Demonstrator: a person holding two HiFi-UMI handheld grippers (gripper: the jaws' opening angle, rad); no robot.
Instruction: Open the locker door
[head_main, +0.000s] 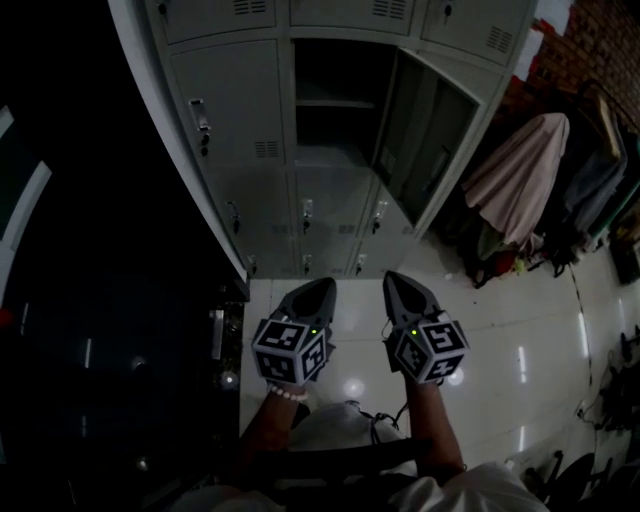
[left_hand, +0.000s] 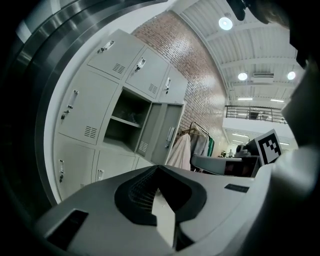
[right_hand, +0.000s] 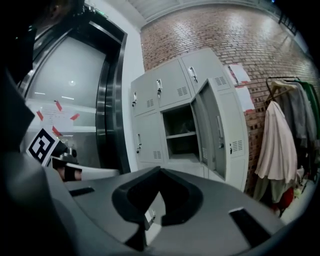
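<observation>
A grey bank of lockers (head_main: 232, 130) stands ahead of me. One middle door (head_main: 432, 140) hangs swung out to the right, and its compartment (head_main: 335, 100) shows an empty shelf. Both grippers hover side by side over the floor, well short of the lockers. The left gripper (head_main: 325, 285) has its jaws together with nothing in them, and the right gripper (head_main: 395, 278) is shut and empty too. In the left gripper view the open door (left_hand: 167, 132) lies beyond the gripper (left_hand: 157, 167). The right gripper view shows the door (right_hand: 212, 132) past the gripper (right_hand: 160, 170).
A clothes rack with a pale coat (head_main: 520, 175) and other garments stands right of the lockers against a brick wall (right_hand: 240, 35). A dark glass and steel doorway (right_hand: 107, 115) is to the left. Glossy white floor (head_main: 500, 340) lies underfoot.
</observation>
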